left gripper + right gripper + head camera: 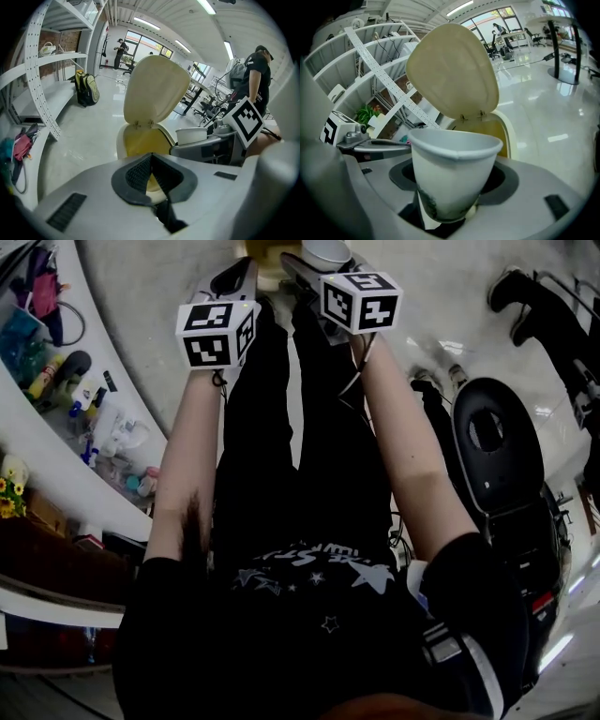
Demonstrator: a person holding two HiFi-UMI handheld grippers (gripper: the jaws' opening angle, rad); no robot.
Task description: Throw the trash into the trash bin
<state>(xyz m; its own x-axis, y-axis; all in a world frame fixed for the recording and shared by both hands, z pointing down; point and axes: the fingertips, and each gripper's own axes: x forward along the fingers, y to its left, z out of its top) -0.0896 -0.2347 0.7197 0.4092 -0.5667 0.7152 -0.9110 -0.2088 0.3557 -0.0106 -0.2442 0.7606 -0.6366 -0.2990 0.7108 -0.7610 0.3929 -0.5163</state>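
We hold a tool in each hand, and both point ahead and down at the trash bin [140, 140]. The bin is pale yellow and stands on the shiny white floor [84, 136]. Its lid [157, 89] is flipped up, so the bin is wide open. The right tool [452, 185] holds a white paper cup [452, 159] between its two sides. The cup stands upright with its open mouth on top, and there is a dark smudge near its bottom. From the right tool's view, the cup is in front of the bin and not in it yet. The left tool [151, 157] is pinched together with nothing in it, and its black pads meet at the tip. Each tool has a white cube with black squares on it, the left cube [217, 332] and the right cube [361, 301]. Our black shirt [309, 568] has white stars and some white letters, but we cannot read them from here. White shelves [47, 70] run along the left side, and a yellow and black backpack [87, 89] sits on the floor beside them. A person in black [258, 70] stands off to the right. A black chair [497, 442] is near our right arm.
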